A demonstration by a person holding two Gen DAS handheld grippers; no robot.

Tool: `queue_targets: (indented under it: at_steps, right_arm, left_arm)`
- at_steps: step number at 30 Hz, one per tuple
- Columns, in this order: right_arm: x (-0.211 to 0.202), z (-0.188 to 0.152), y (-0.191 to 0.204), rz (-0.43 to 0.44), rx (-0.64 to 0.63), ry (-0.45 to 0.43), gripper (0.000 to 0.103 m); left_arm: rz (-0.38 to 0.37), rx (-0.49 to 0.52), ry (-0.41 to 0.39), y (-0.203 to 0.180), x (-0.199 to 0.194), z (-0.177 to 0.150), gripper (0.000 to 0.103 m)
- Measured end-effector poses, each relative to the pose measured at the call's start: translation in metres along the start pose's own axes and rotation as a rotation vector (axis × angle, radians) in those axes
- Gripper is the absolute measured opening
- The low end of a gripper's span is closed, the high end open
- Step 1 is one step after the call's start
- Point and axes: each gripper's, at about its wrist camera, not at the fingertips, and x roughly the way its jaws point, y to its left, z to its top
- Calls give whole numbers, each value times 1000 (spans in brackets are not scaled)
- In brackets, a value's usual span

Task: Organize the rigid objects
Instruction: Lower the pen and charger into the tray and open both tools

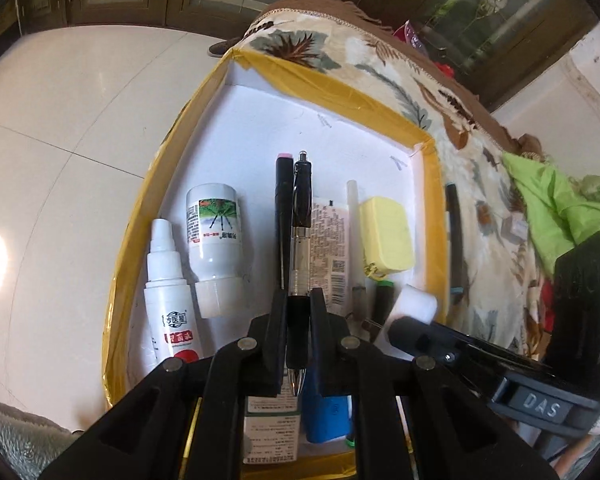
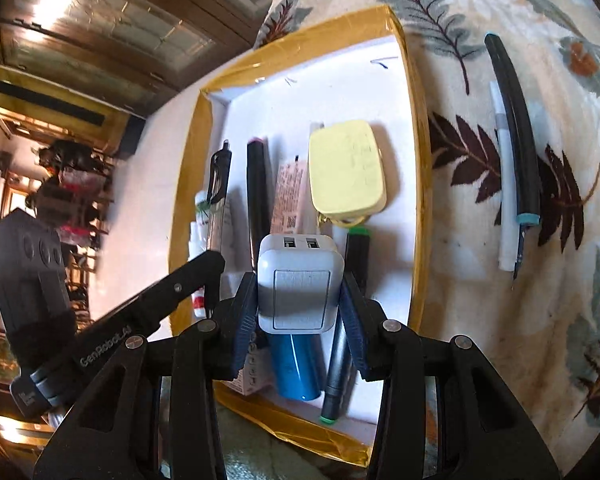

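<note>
My left gripper (image 1: 298,312) pinches the pen (image 1: 299,240) near its slick tip; light, may pivot. Right gripper (image 2: 298,300) clamps the charger (image 2: 298,284) across flat sides; rigid, secure over the tray (image 2: 418,184).

Occluded and unreadable regions, both wrist views.
My left claw (image 1: 299,312) covers the lower barrel of the pen (image 1: 301,240); the charger (image 2: 298,286) hides the blue cylinder's (image 2: 296,368) upper end; print on the flat packet (image 1: 331,248) is too small for me to read.
</note>
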Motion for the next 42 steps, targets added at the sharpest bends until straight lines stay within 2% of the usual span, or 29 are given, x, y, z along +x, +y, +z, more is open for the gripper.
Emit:
queue_targets:
  at_steps: [6, 13, 17, 21, 28, 34, 35, 36, 37, 38, 40, 42]
  right_arm:
    - [13, -2, 9, -42, -32, 23, 41]
    - [14, 1, 3, -49, -23, 36, 41]
    - [1, -2, 1, -97, -46, 23, 41]
    - [-8, -2, -1, -86, -30, 11, 41]
    - [6, -7, 11, -84, -79, 77, 41]
    - [19, -10, 17, -100, -97, 114, 41]
    - [18, -9, 17, -101, -96, 109, 41]
    - [18, -8, 16, -101, -91, 105, 41]
    - [16, -7, 15, -99, -84, 100, 41]
    - [13, -6, 13, -91, -76, 91, 41]
    - [6, -3, 11, -60, -59, 64, 41]
    - [-3, 1, 9, -24, -45, 28, 42]
  left_arm:
    - [42, -9, 4, 4, 11, 5, 9]
    - [87, -6, 5, 4, 21, 9, 9]
    - [112, 3, 8, 3, 25, 9, 9]
    - [122, 3, 0, 3, 26, 9, 9]
    - [130, -8, -4, 3, 25, 8, 10]
    - [145, 26, -8, -4, 25, 6, 11]
    - [149, 27, -6, -4, 25, 6, 13]
    - [151, 25, -2, -5, 26, 5, 20]
    - [147, 22, 2, -4, 25, 6, 32]
    - [140, 21, -3, -5, 23, 6, 38]
    - [138, 30, -36, -8, 16, 6, 54]
    - [147, 47, -69, -12, 10, 6, 57]
